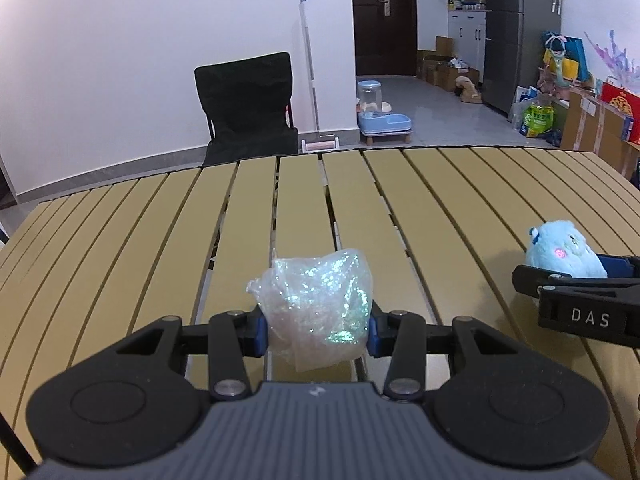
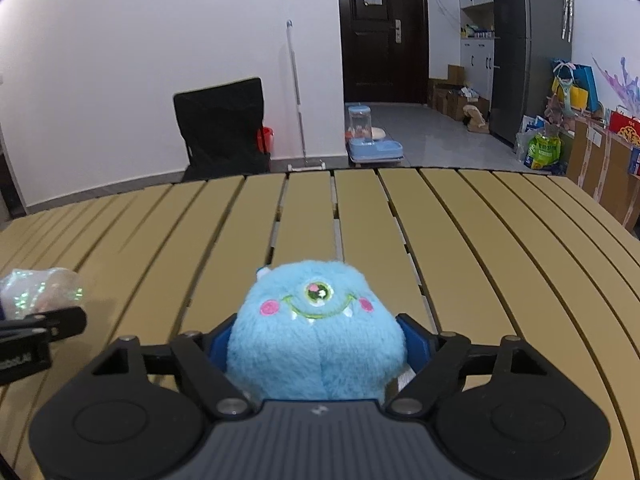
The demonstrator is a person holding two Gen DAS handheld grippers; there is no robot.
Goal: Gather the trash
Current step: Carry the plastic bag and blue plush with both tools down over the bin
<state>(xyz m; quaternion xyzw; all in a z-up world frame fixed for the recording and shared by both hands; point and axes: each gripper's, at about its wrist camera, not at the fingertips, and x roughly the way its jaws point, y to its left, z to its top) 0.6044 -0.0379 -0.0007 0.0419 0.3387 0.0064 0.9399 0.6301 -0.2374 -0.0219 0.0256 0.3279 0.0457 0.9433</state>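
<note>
- the left gripper pinches a crumpled wad of iridescent plastic wrap; its blue pads press into the wad from both sides, and the wad bulges above and below them.
- in the left wrist view the wrap sits at the centre, raised over the tan slatted table, with bare slats running away toward 12 o'clock.
- the right gripper has a blue one-eyed plush monster between its blue pads. the fur fills the whole gap and touches both pads, so the claw is closed on the toy at a wide spread.
- the plush faces the right wrist camera, its single eye and smile upright, its base low against the gripper body.
- seen from the left wrist, the right gripper and plush lie at about 3 o'clock; seen from the right wrist, the wrap and left gripper lie at about 9 o'clock. the two grippers are near each other but apart.
- beyond the table's far edge, a black folding chair stands at 11 o'clock against a white wall, and a mop leans just to its right.
- a blue pet feeder sits on the floor near 12 o'clock, before a dark door.
</note>
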